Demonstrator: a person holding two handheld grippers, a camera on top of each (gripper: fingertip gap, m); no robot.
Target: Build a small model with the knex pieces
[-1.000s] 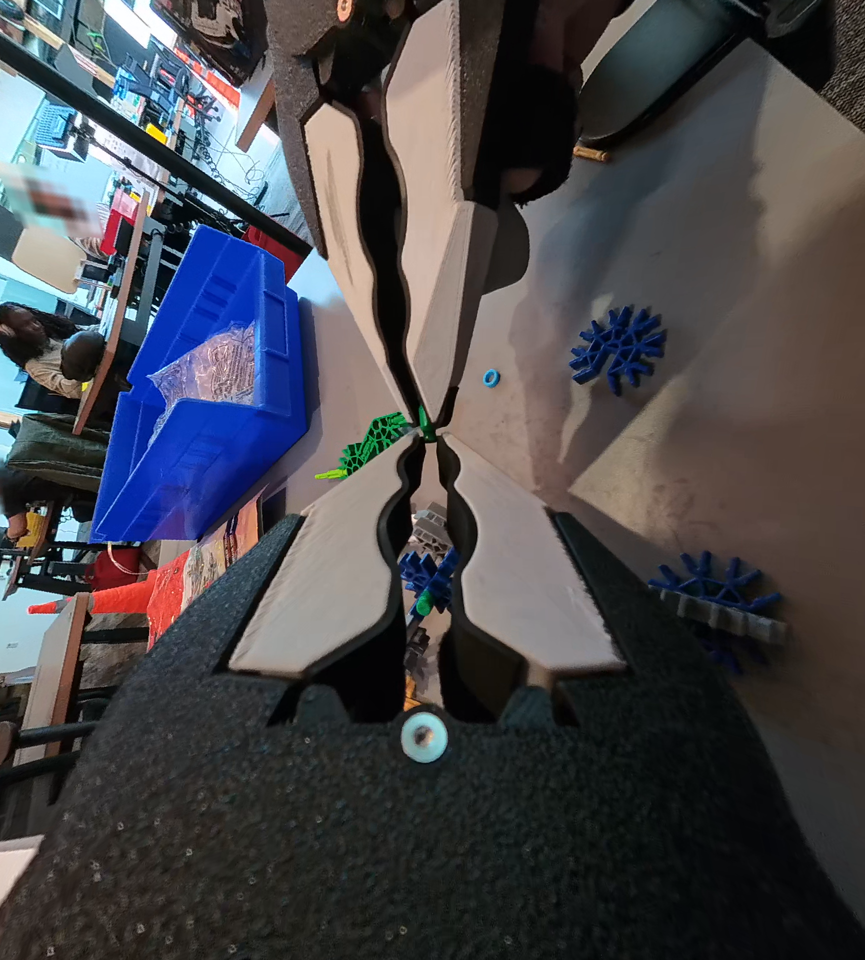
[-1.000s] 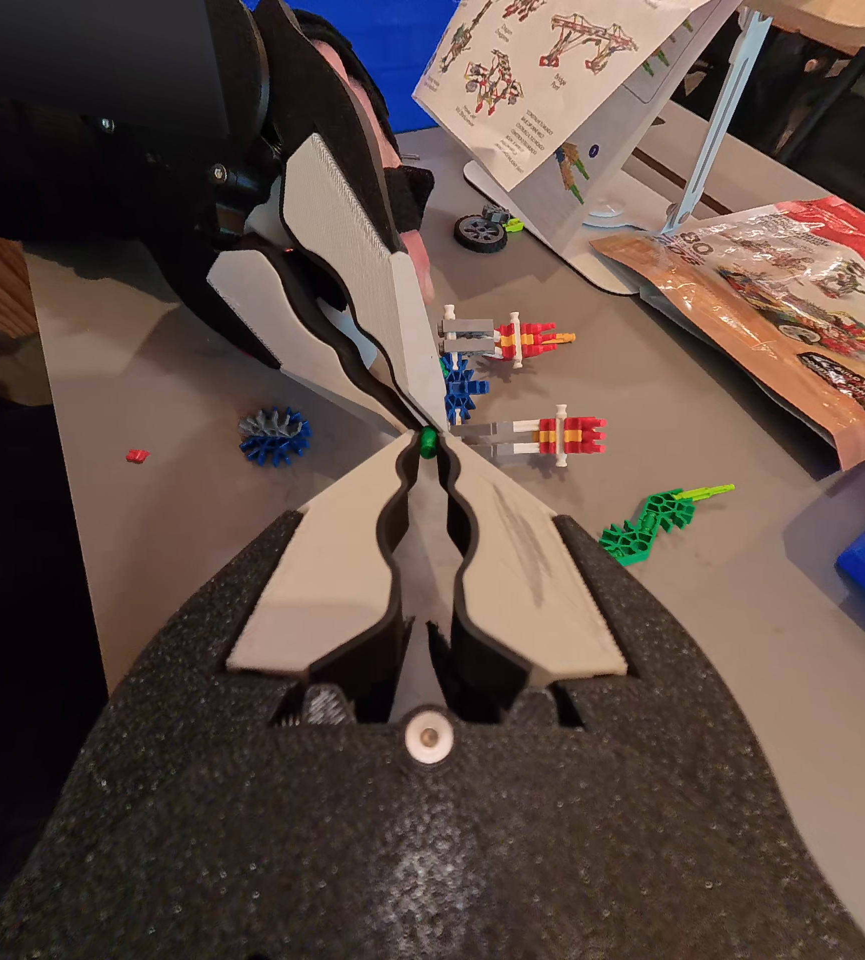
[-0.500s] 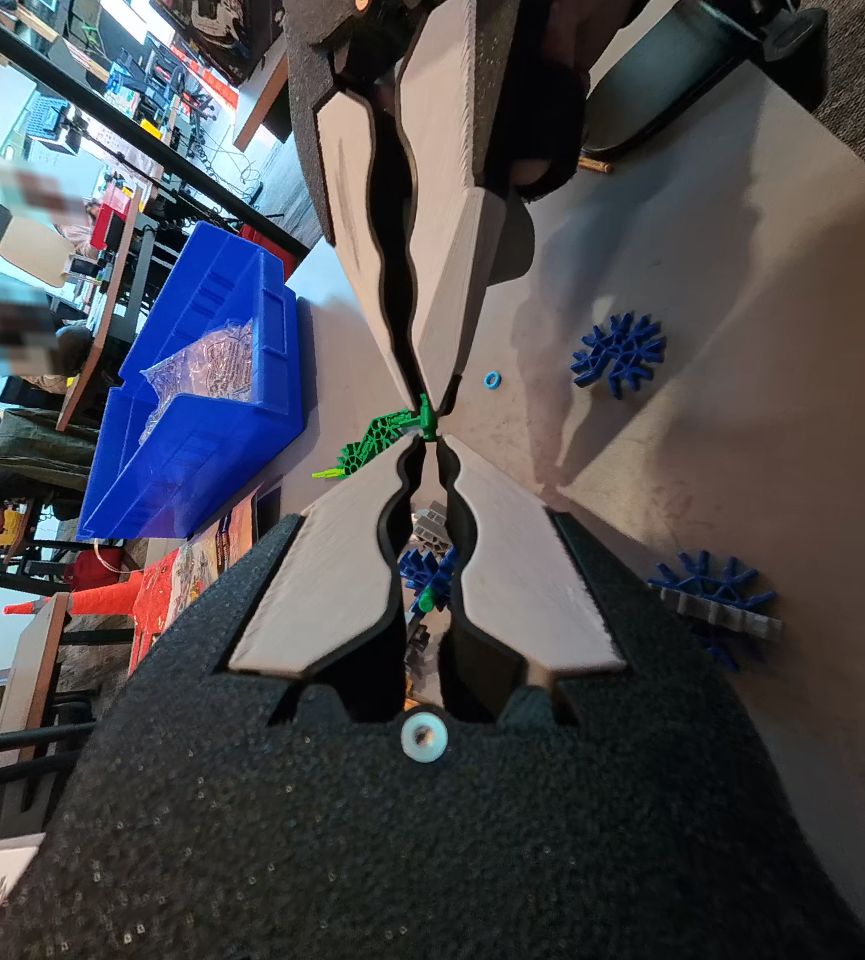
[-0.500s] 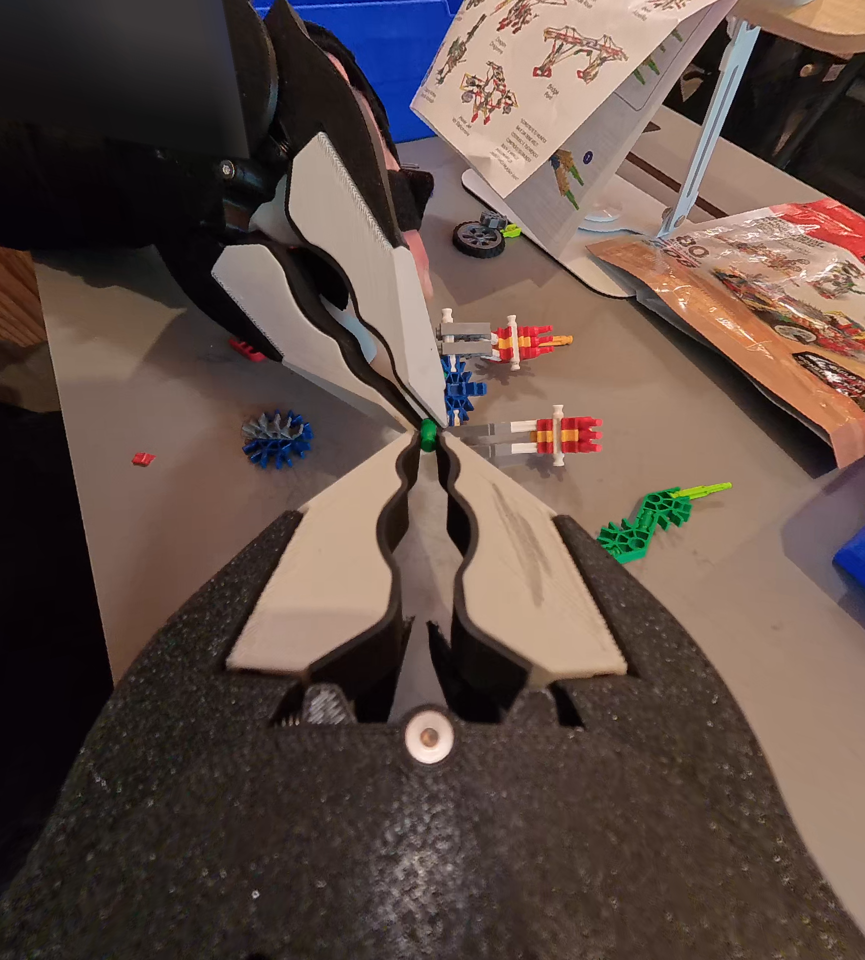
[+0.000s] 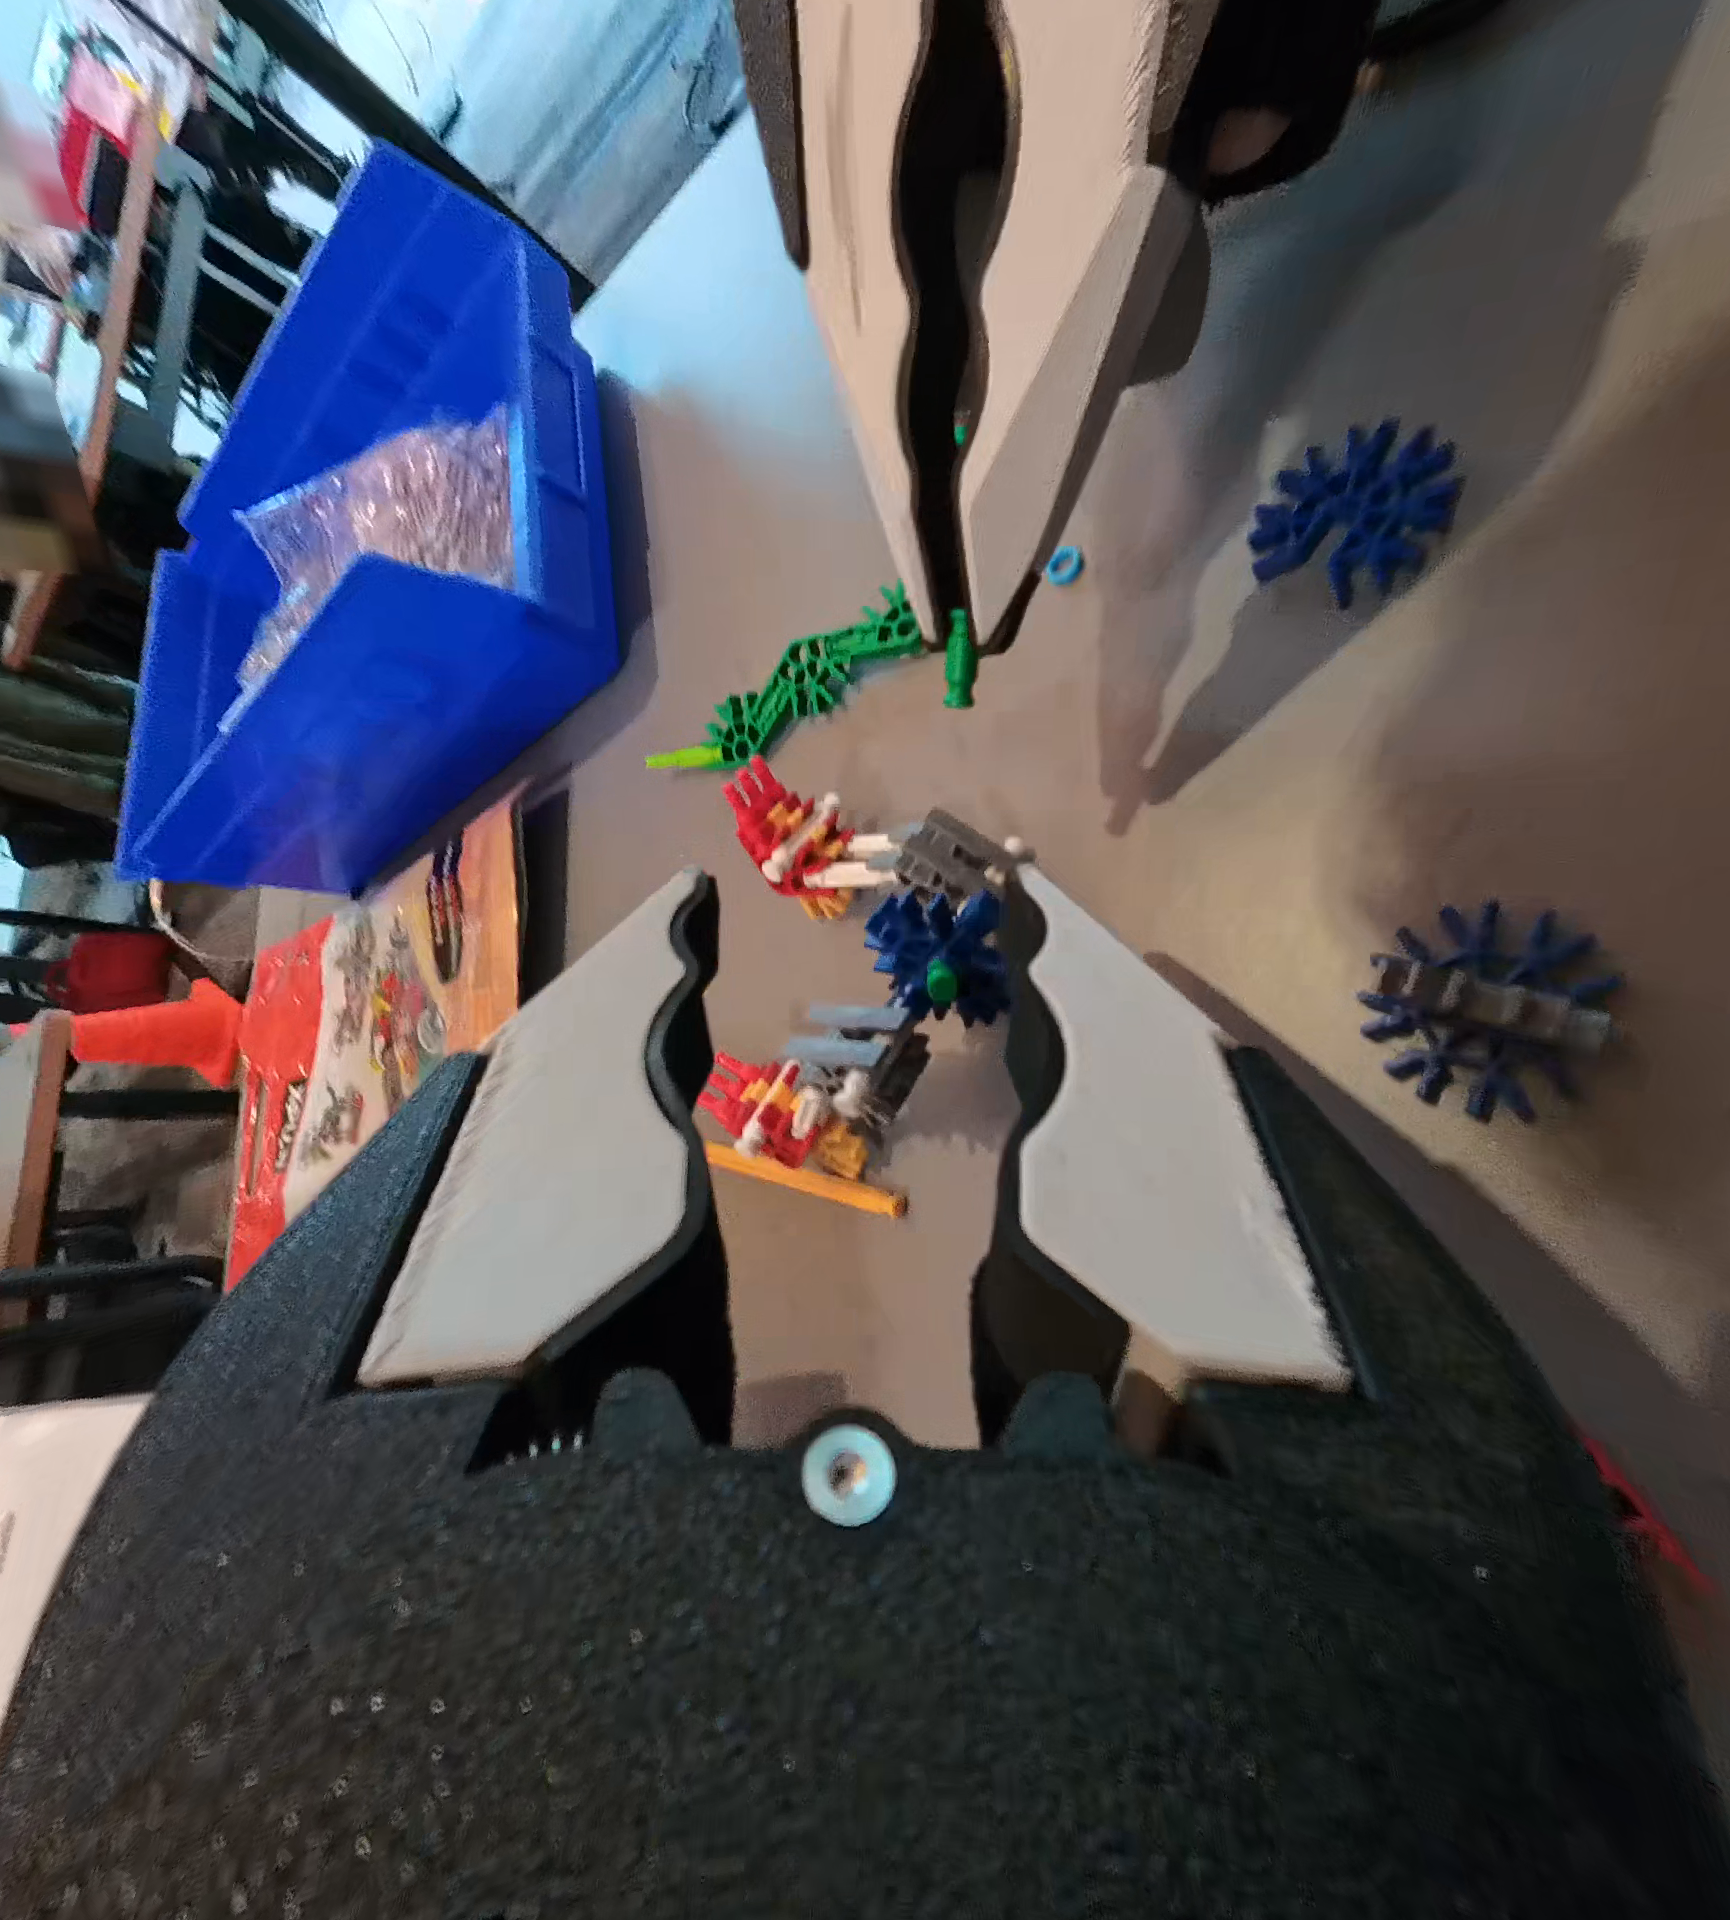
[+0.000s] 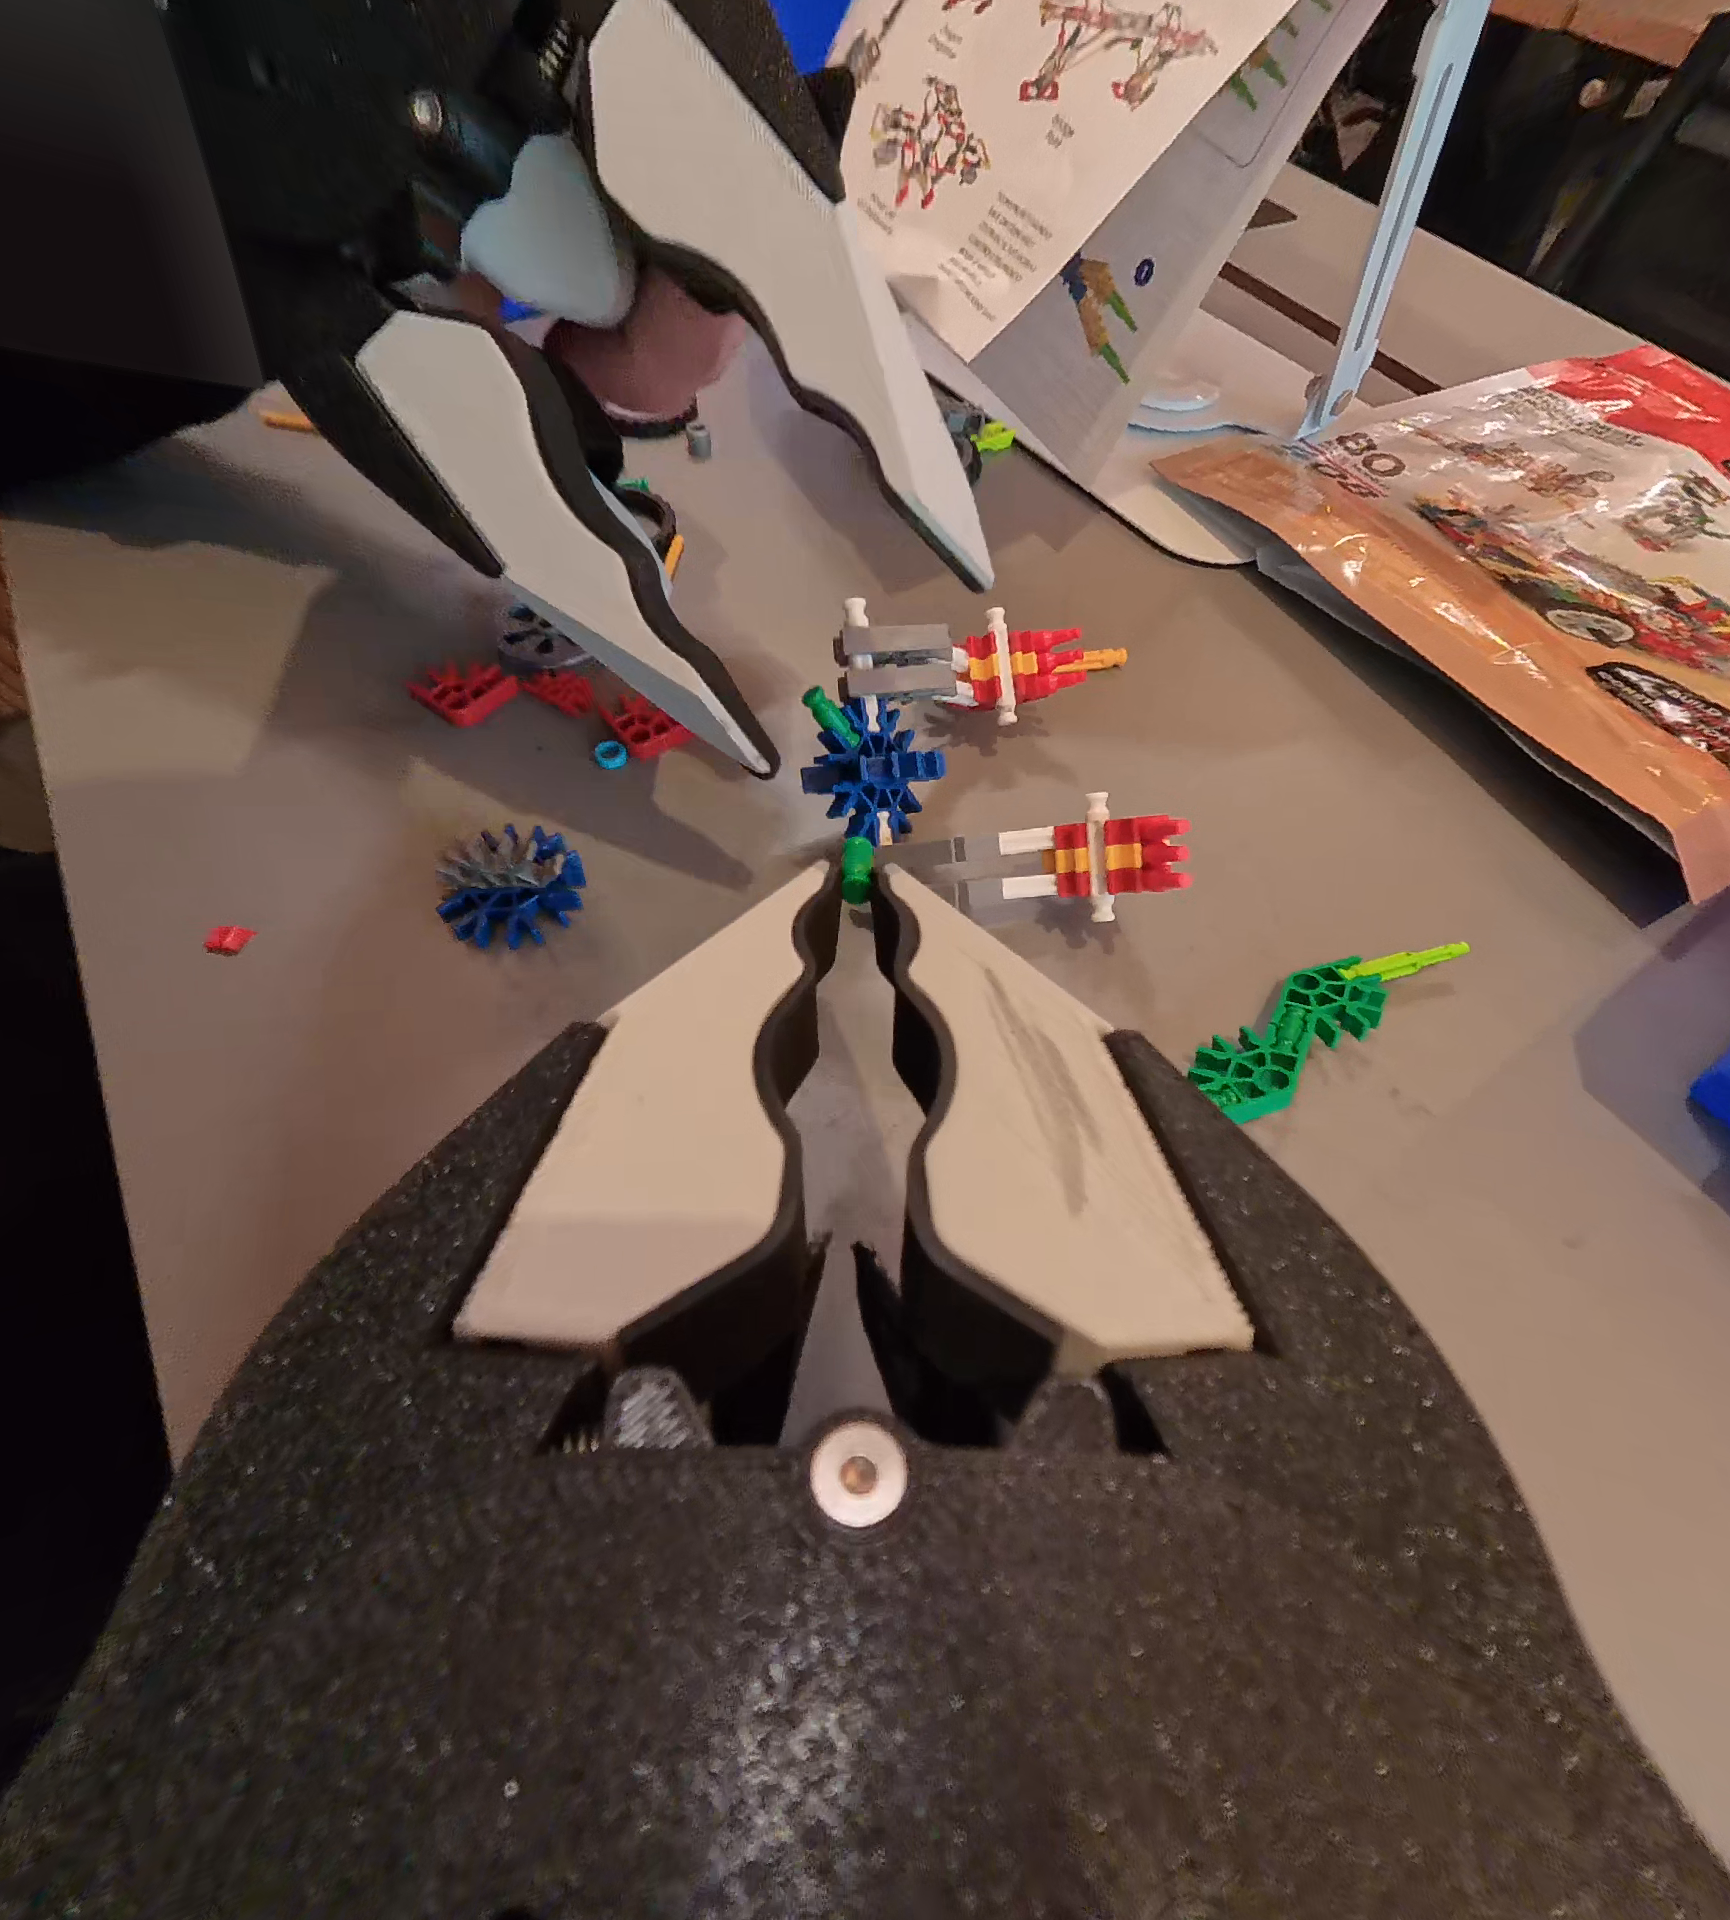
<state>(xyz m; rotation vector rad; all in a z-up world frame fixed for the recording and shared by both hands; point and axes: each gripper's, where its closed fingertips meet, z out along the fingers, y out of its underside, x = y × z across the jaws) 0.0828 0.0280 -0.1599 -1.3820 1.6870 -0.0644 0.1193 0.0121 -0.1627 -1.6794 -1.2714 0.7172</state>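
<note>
Two sets of tongs work over a grey desk strewn with small plastic construction pieces. Right tongs: pressed together, pinching a short green rod at the very tips, near one end; in the left wrist view the rod projects from between the fingertips, clear of the desk. Left tongs: spread wide and holding nothing, poised just above a blue snowflake connector that carries a second green rod.

Handling judgement for the held rod: light, stiff, smooth plastic. It likely slips or pivots if pinched by an end. Grip across the middle of the shaft, leaving one end free.

Nearby items:
- Two red, yellow and grey assemblies, either side of the blue connector.
- A green lattice chain, right of the right tongs.
- A blue and grey connector stack, left.
- Loose red pieces and a small blue ring.
- A printed bag and a propped instruction sheet, far side.
- A blue bin holding a clear plastic bag.
</note>
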